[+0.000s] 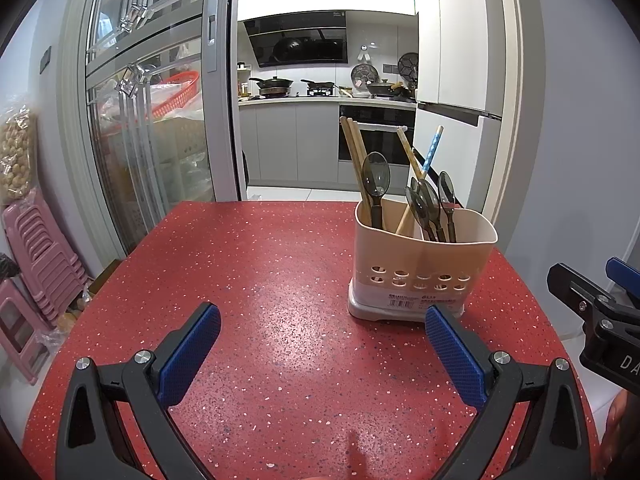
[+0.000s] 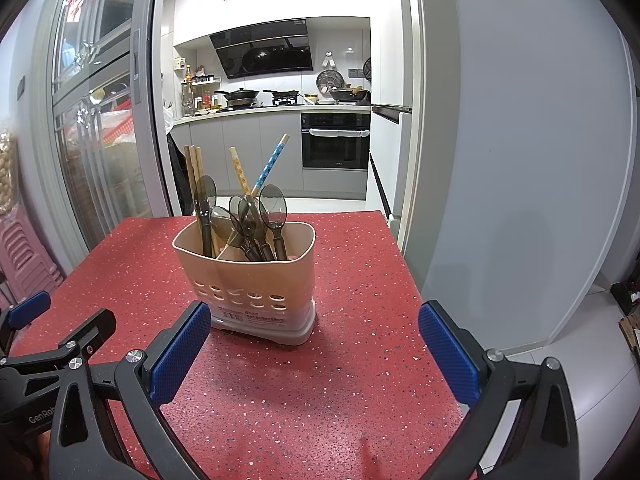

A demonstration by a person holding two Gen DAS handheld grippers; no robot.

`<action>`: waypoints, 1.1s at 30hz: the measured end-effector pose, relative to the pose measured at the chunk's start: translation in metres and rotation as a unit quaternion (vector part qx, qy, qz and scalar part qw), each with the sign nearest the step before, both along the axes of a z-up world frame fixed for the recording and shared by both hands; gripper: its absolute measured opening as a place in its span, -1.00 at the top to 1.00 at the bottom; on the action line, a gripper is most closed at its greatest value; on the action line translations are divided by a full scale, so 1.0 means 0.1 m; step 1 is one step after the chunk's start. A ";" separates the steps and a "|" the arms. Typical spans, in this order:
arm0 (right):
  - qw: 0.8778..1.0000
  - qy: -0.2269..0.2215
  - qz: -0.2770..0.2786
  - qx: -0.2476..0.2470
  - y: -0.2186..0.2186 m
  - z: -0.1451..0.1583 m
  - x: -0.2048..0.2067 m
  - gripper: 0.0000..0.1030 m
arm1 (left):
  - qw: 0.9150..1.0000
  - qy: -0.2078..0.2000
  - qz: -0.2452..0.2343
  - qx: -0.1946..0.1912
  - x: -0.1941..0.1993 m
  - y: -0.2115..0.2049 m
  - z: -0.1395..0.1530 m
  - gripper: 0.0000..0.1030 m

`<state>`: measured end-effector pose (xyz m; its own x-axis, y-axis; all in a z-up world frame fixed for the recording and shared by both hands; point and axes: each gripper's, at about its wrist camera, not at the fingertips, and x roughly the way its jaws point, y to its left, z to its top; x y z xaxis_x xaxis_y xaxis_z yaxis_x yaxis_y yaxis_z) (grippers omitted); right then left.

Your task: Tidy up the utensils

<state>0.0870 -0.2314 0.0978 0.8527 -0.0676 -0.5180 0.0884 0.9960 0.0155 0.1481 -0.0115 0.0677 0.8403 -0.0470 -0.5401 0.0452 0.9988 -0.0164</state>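
Observation:
A beige plastic utensil holder (image 1: 422, 264) (image 2: 248, 280) stands upright on the red speckled table (image 1: 260, 272) (image 2: 352, 320). It holds several dark translucent spoons (image 1: 428, 204) (image 2: 248, 216) and several chopsticks (image 1: 354, 152) (image 2: 270, 166), wooden, yellow and blue. My left gripper (image 1: 322, 354) is open and empty, low over the table, with the holder ahead to its right. My right gripper (image 2: 314, 354) is open and empty, with the holder just ahead to its left. Each gripper shows at the edge of the other's view.
The table's far edge faces a kitchen doorway with an oven (image 2: 335, 142). A glass sliding door (image 1: 152, 100) is at the left. Pink stacked stools (image 1: 36, 264) stand left of the table. A grey wall (image 2: 520, 160) is at the right.

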 end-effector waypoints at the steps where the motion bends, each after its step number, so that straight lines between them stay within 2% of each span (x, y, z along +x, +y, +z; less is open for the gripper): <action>1: 1.000 0.000 0.000 0.000 0.00 0.00 0.00 -1.00 | 1.000 0.000 0.000 0.000 0.00 0.00 0.00 -1.00; 33: 1.000 0.000 0.001 0.001 0.00 0.02 -0.01 -1.00 | 1.000 0.000 0.001 0.000 0.00 0.00 0.00 -1.00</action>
<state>0.0864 -0.2312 0.1002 0.8531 -0.0644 -0.5178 0.0862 0.9961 0.0182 0.1480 -0.0120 0.0677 0.8405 -0.0453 -0.5399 0.0439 0.9989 -0.0155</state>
